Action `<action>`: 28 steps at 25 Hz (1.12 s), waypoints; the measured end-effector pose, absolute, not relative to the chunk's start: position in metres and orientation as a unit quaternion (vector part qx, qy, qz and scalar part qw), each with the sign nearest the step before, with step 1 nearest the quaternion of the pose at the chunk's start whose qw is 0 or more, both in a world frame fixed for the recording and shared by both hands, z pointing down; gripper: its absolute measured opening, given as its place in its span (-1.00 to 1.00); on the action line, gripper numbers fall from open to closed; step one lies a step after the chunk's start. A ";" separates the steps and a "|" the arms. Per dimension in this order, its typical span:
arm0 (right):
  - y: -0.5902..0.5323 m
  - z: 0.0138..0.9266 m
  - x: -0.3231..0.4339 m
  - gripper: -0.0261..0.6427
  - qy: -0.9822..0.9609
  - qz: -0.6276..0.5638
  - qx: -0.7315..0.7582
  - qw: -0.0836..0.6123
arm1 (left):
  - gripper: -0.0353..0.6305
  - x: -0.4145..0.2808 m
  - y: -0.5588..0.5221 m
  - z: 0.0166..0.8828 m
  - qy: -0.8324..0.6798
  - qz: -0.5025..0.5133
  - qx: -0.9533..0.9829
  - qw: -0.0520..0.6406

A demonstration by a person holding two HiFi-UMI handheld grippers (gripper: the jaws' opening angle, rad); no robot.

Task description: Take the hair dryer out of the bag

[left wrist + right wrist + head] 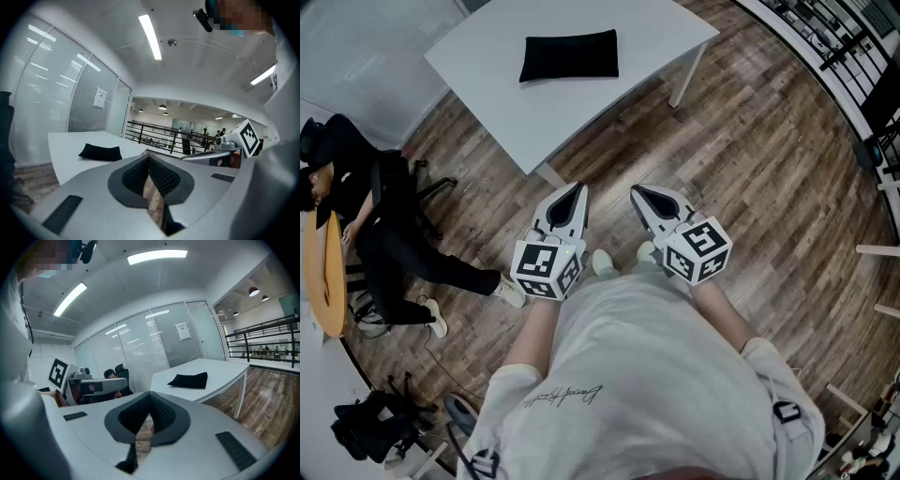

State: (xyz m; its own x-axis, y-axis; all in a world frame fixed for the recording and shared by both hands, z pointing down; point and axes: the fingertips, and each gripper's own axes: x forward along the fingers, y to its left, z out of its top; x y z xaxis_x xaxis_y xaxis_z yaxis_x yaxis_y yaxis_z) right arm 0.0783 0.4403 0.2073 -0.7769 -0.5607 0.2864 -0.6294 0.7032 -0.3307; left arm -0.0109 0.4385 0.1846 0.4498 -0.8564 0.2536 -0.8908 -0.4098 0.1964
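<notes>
A flat black bag [570,55] lies on the white table [487,66], far ahead of me. It shows again as the bag [101,152] in the left gripper view and the bag [190,380] in the right gripper view. No hair dryer is visible. My left gripper [577,192] and right gripper [639,194] hang side by side above the wooden floor, well short of the table, near my body. Both are shut with nothing between the jaws.
A person in black [375,225] sits on the floor at the left beside a round wooden tabletop [323,272]. A black bag [370,427] lies at the lower left. A railing [844,47] runs along the upper right. Glass partitions [140,352] stand behind the table.
</notes>
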 end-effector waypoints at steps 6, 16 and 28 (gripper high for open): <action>0.448 0.207 0.065 -0.88 -0.922 0.206 0.317 0.084 | -0.85 -0.022 0.441 0.185 -0.521 0.061 0.838 0.150; 0.450 0.211 0.044 -0.88 -0.918 0.225 0.318 0.074 | -0.85 -0.041 0.445 0.187 -0.507 0.060 0.848 0.145; 0.450 0.218 0.029 -0.88 -0.910 0.239 0.329 0.085 | -0.85 -0.058 0.440 0.186 -0.489 0.053 0.859 0.146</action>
State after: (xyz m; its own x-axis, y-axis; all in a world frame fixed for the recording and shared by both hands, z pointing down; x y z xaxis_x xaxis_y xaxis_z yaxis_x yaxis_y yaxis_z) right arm 0.0292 0.4495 0.2184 -0.7692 -0.5576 0.3121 -0.6389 0.6696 -0.3787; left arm -0.0585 0.4396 0.1862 0.5168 -0.8234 0.2342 -0.8546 -0.4800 0.1980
